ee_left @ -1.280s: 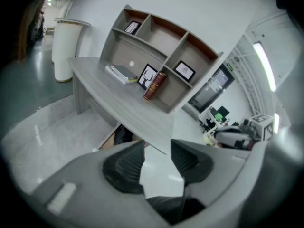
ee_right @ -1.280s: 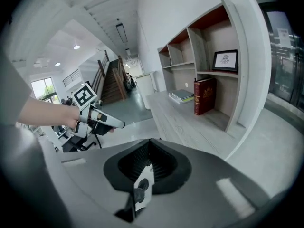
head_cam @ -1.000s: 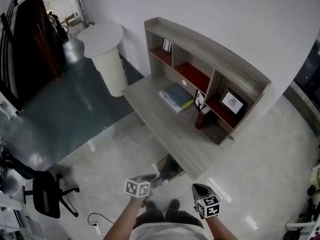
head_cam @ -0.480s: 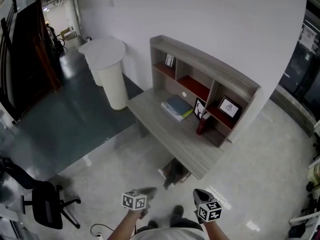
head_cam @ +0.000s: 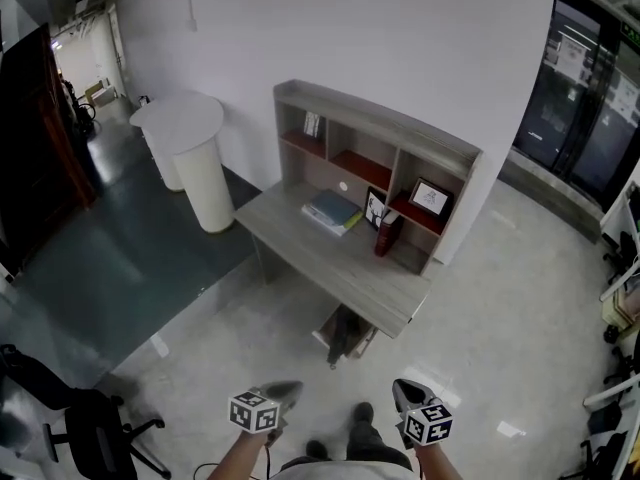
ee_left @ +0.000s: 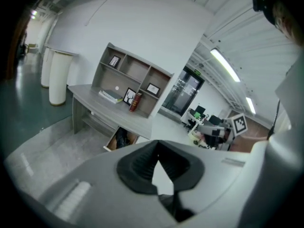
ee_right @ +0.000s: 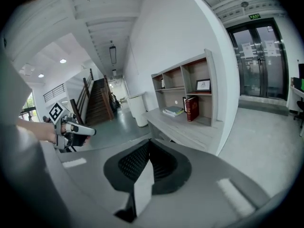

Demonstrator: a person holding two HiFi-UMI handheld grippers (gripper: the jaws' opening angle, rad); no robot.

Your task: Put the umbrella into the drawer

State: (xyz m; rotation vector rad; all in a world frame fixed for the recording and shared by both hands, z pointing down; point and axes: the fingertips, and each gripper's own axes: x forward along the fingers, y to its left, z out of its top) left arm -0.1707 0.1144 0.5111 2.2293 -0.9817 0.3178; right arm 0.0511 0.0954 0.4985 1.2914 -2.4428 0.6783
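The grey desk (head_cam: 330,258) with its shelf unit stands some way ahead of me. Under its front edge a drawer (head_cam: 345,333) hangs open, and a dark bundle that looks like the umbrella (ee_left: 119,137) lies inside. Both grippers hang low near my body, well short of the desk. In its own view my left gripper (ee_left: 157,142) has its jaws closed tip to tip with nothing between them. It also shows at the bottom of the head view, left gripper (head_cam: 285,393). The right gripper (ee_right: 149,141) is likewise shut and empty, right gripper (head_cam: 407,390).
On the desk lie a stack of books (head_cam: 333,211), a red book (head_cam: 385,236) and a framed picture (head_cam: 427,197). A white round pedestal table (head_cam: 190,143) stands left of it. An office chair (head_cam: 80,428) is at the lower left, glass doors (head_cam: 590,98) at the right.
The desk has shrunk and shifted up in the head view as I backed away from it. Both grippers stayed low at the frame's bottom edge.
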